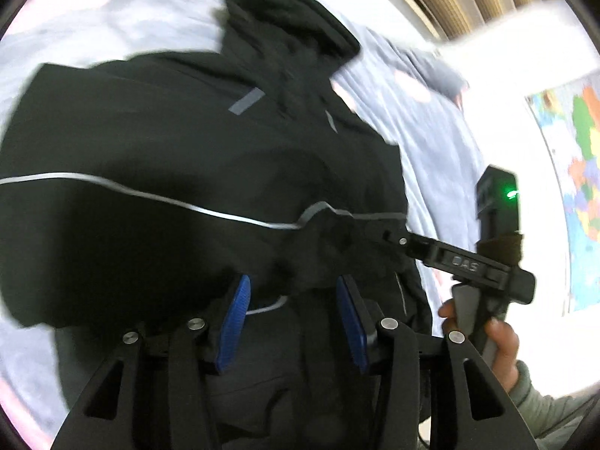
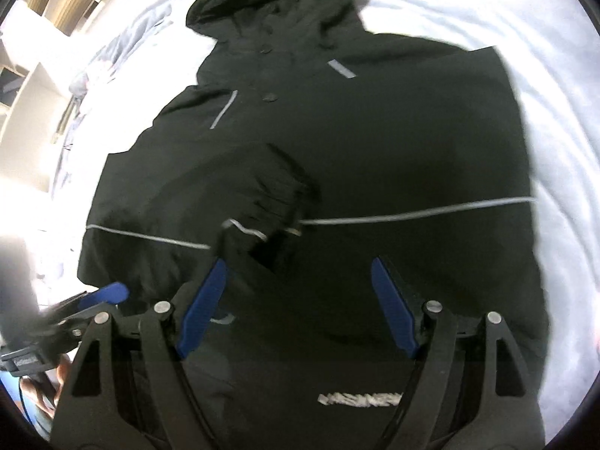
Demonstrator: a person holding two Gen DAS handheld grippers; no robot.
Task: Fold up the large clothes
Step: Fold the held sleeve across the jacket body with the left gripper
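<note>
Both the left gripper [image 1: 292, 318] and right gripper [image 2: 300, 311] hang released over the blurred black jacket [image 2: 337, 142], hem cut off.

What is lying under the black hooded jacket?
The black hooded jacket is spread on pale bedding, which shows around its hood and sides. A folded sleeve lies across its front. Whatever sits directly beneath the jacket's body is covered and cannot be seen.

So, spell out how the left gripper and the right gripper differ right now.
The right gripper stands wider open than the left gripper. In the left view, jacket fabric bunches between the left's pads; the right's pads show flat jacket beyond them. Both have blue pads and point down at the jacket.
</note>
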